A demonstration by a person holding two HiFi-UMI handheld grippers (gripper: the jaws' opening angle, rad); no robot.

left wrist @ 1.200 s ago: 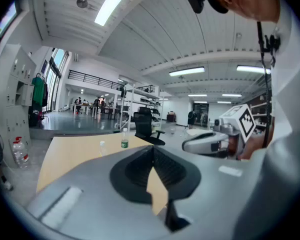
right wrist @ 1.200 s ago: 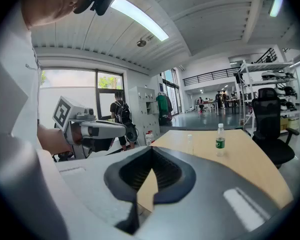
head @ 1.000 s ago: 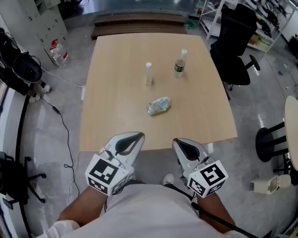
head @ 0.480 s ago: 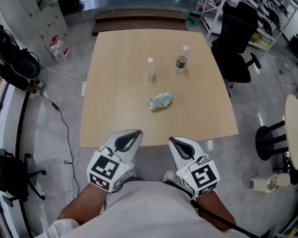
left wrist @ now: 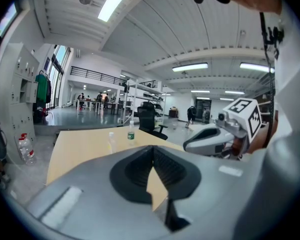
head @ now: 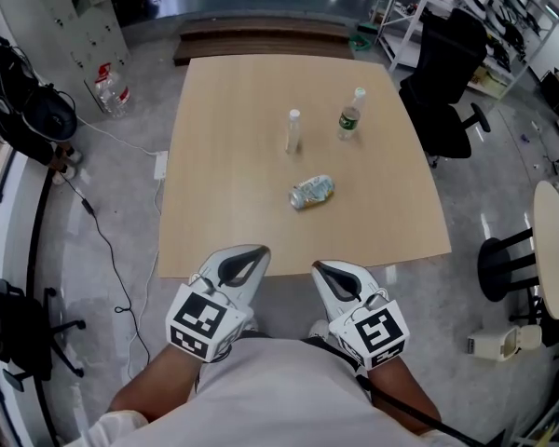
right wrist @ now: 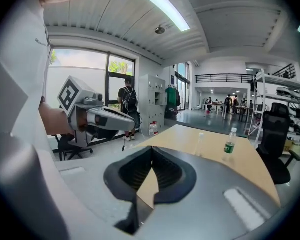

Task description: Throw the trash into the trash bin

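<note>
Both grippers were just off the near edge of the table (head: 224,156), side by side in front of the person's torso and touching nothing. Left gripper (head: 259,252): jaws clenched tip to tip with nothing between them, pointing across the tabletop, marker cube at the person's end. Right gripper (head: 319,268): same, jaws pressed together and empty, a small gap separating it from the left one. The trash was a crushed bottle (head: 312,192) lying on its side near the table's middle, a bit towards the right edge, well apart from both grippers. Further back on the table stood a clear bottle with a white cap (head: 293,130), upright. Just to its right was a green-label bottle (head: 351,119), also upright; neither touched the crushed one. A black office chair (head: 443,73) stood off the table's far right corner. A pack of water bottles (head: 112,87) was on the floor off the far left corner. A cable (head: 102,240) ran along the floor on the table's left side. A pale lidded container (head: 503,343) sat on the floor well to the right of the near edge; I couldn't tell whether it was the trash bin.
</note>
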